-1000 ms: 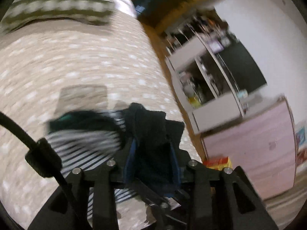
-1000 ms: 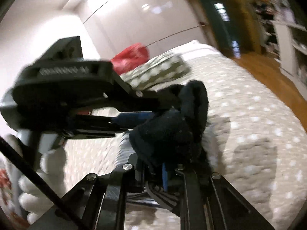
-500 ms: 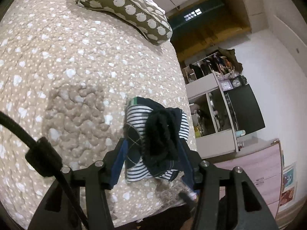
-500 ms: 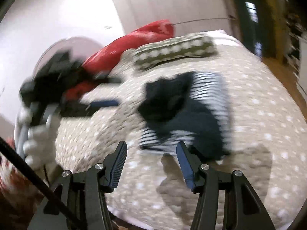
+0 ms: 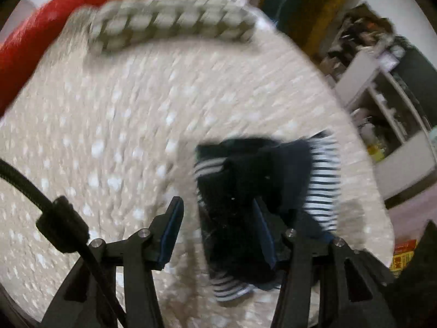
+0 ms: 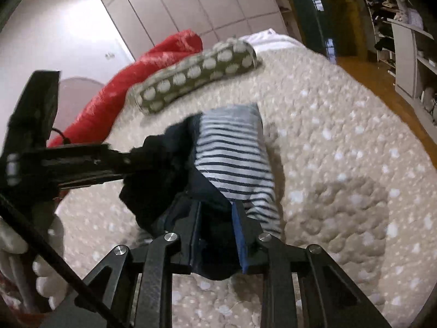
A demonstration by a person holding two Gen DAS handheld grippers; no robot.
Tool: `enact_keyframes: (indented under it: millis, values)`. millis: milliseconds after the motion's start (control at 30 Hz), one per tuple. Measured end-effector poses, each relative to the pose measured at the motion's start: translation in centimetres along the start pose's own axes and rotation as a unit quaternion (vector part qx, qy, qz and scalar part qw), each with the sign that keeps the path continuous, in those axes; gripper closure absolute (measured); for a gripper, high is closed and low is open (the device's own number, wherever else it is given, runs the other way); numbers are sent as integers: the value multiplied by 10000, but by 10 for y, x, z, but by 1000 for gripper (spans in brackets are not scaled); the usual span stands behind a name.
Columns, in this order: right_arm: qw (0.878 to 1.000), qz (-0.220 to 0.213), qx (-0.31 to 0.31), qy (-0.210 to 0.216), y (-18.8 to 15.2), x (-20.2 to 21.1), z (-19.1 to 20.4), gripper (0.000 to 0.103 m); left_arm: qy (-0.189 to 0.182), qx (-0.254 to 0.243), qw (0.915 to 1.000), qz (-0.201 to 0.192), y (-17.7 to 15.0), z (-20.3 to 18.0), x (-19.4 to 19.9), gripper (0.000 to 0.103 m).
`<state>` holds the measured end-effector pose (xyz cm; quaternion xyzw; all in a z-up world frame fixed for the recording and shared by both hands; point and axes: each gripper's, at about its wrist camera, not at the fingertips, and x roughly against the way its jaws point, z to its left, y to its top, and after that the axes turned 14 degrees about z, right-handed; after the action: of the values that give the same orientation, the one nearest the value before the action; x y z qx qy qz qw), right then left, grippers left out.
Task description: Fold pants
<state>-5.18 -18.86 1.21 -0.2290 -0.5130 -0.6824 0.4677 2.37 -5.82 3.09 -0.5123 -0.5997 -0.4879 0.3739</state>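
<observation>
Presently, pants [image 6: 232, 158] lay bundled on the bed [image 6: 341, 142] below the spotted pillow [image 6: 196, 76], right claw [image 6: 215, 235] clamping dark cloth, left claw [image 5: 215, 229] spread wide over them; best flattened before creasing.

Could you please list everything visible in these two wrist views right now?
Pants: one bundle, navy with white stripes, middle of the bed.
Bed cover: one, beige with white dots, under the pants.
Pillow: one, olive with white spots, far end of the bed.
Blanket: one, red, behind the pillow.
Shelf unit: one, white, right of the bed.
Wardrobe doors: white, back wall.
Left gripper: black, open, over the pants.
Right gripper: black, closed on the pants.
</observation>
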Motion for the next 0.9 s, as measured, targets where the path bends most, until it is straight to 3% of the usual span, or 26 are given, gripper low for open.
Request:
enact_keyframes:
  millis: [133,267,333,400,500,567,633,733,800,833,867,900]
  values:
    - [10000,24,72,56,-2,-3,-6,78,-935,501,9942,204,4,35,-9,48]
    - [9998,-74,-49,190,1,11,-13,78,-1069,593,9925,-53,-1,47,7,49]
    - [9996,-209,-121,147,4,19,-17,65,-1224,700,9897,-239,-4,56,16,49]
    - [9986,-401,-271,227,10,27,-25,33,-1539,745,9846,-358,-8,66,21,49]
    - [9963,-527,-552,397,21,30,-37,24,-2132,660,9744,-270,-10,67,20,46]
    - [9952,-387,-667,596,33,20,-46,24,-2666,632,9616,-134,-11,68,11,43]
    - [9936,-236,-786,781,45,6,-53,24,-3098,507,9494,-113,-9,62,5,34]
    - [9897,-68,-993,1028,56,-14,-60,24,-3143,242,9489,-143,-2,45,-3,22]
    - [9887,17,-1040,1080,59,-26,-60,26,-3239,186,9459,8,6,36,-13,20]
    - [9879,55,-1065,1122,60,-31,-61,31,-3229,224,9461,113,10,33,-20,20]
    - [9860,86,-1121,1233,61,-35,-62,47,-3202,282,9468,175,12,33,-24,21]
    - [9819,165,-1224,1438,62,-40,-64,66,-3221,366,9458,193,14,34,-26,33]
